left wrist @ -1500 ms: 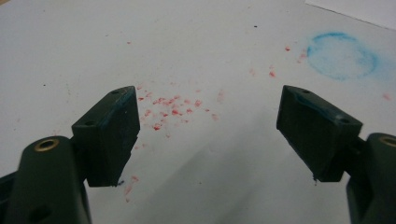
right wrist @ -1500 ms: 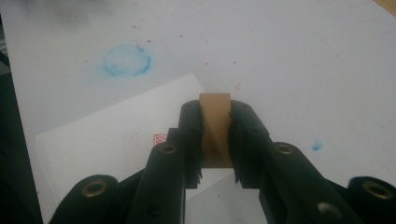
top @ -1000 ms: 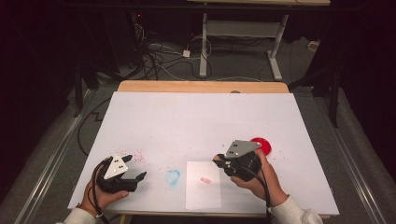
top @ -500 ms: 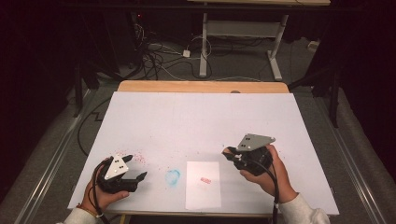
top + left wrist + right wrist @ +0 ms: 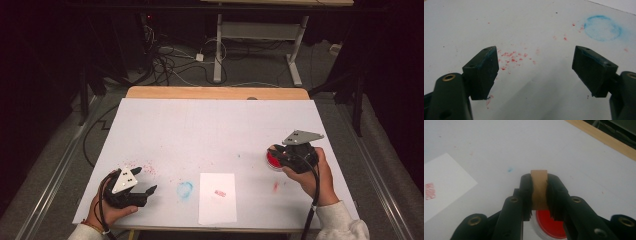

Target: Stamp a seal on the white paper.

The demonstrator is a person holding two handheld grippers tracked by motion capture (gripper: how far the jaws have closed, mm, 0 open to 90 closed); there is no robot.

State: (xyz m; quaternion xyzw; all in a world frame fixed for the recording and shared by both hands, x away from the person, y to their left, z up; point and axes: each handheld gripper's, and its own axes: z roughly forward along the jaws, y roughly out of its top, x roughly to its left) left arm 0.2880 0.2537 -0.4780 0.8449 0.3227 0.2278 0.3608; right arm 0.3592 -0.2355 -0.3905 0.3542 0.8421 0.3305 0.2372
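My right gripper [image 5: 275,151] is shut on a small wooden stamp [image 5: 538,190], which it holds upright between its pads. Just under the stamp lies a round red ink pad [image 5: 548,225], at the right of the table [image 5: 270,160]. The stamp hangs over the pad; I cannot tell if they touch. A white sheet of paper [image 5: 217,206] lies at the front middle and bears a red stamp print [image 5: 219,193]. My left gripper [image 5: 145,180] rests at the front left, its jaws wide apart [image 5: 536,65] with nothing between them.
A blue ring smudge [image 5: 185,189] and red ink specks [image 5: 511,57] mark the white table cover [image 5: 210,130]. A red smear [image 5: 275,187] lies near my right hand. The wooden table edge [image 5: 215,93] runs along the far side, with cables on the floor beyond.
My right gripper has carried the stamp to the right, away from the paper, and now stands over the red ink pad. The left gripper has stayed put.
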